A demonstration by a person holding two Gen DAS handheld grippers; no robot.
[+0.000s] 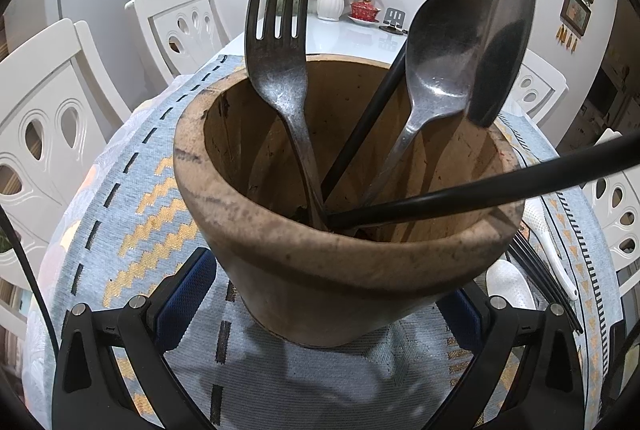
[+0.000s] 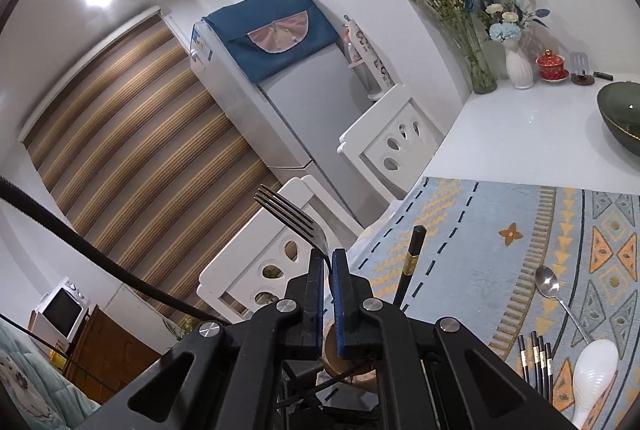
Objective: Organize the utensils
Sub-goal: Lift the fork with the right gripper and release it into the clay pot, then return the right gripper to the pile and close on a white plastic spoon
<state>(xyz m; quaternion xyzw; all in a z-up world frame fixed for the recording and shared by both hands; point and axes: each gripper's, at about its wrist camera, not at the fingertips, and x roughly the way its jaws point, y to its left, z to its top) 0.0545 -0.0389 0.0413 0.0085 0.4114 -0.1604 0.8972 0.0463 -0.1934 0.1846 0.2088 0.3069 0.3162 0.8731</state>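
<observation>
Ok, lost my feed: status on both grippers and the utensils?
Left gripper astride brown wooden holder, contact unclear. Right gripper shut on dark metal fork. Steel spoon, black chopsticks left on mat.

Both handheld tools are built alike. The left gripper (image 1: 320,294) has matte black plastic arms with triangular cut-outs, round silver screw heads at the pivots, and fingers (image 1: 182,294) faced with dark blue, finely dimpled pads. The right gripper (image 2: 328,262) shows the same black linkage, four silver screws across its near joints, and flat blue textured pads (image 2: 340,294) edged in black. A thin black cable (image 2: 100,262) trails off to its left.
</observation>
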